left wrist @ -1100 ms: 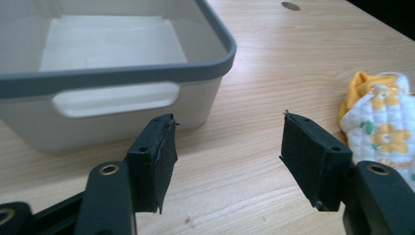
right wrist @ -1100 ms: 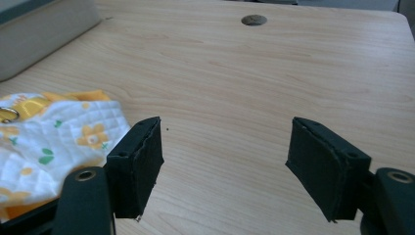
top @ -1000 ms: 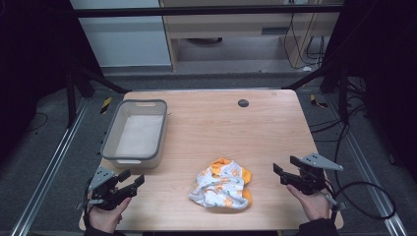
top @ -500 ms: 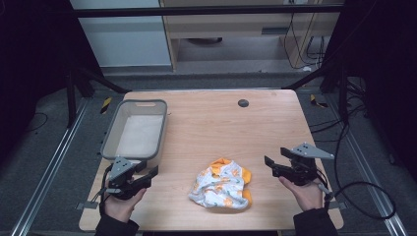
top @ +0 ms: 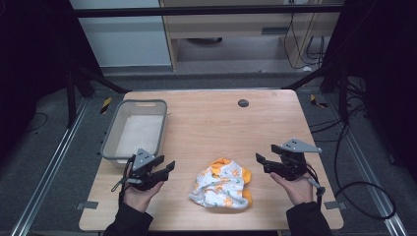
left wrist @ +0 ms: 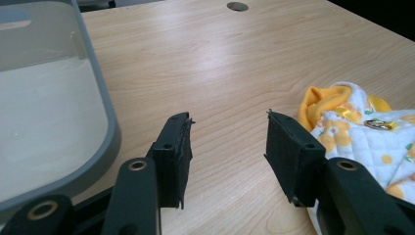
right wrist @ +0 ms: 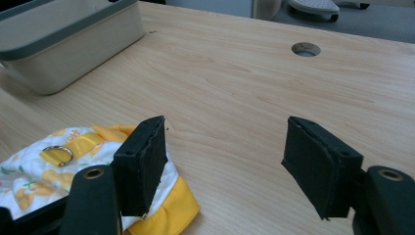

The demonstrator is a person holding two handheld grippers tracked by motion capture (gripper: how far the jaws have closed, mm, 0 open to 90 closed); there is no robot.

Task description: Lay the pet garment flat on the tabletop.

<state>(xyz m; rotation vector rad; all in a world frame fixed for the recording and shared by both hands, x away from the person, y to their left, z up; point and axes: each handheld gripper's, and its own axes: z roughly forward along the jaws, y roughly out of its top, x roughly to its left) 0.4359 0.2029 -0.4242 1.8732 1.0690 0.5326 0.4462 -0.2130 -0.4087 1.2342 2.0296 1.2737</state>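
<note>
A crumpled white and orange-yellow patterned cloth (top: 221, 184) with a metal ring lies on the wooden table near its front edge. My left gripper (top: 167, 167) hovers to the cloth's left, just in front of the grey bin's near corner. In the left gripper view the cloth (left wrist: 352, 127) lies to the right of the left gripper (left wrist: 227, 132). Its jaws have just been closing, they stand open, and only bare table is between them. My right gripper (top: 259, 162) is open to the cloth's right. The right gripper (right wrist: 225, 142) has the cloth (right wrist: 29, 171) beside its left jaw.
A grey plastic bin (top: 110, 142) stands empty at the table's left; its rim (left wrist: 105, 112) is close to my left jaw and its wall (right wrist: 73, 44) shows far left. A round cable hole (top: 243, 103) sits at the back. The table (top: 206, 128) drops off close behind both hands.
Both hands have moved inward toward the cloth: the left one right and forward to the bin's corner, the right one left. The left jaws have narrowed. The cloth has not moved.
</note>
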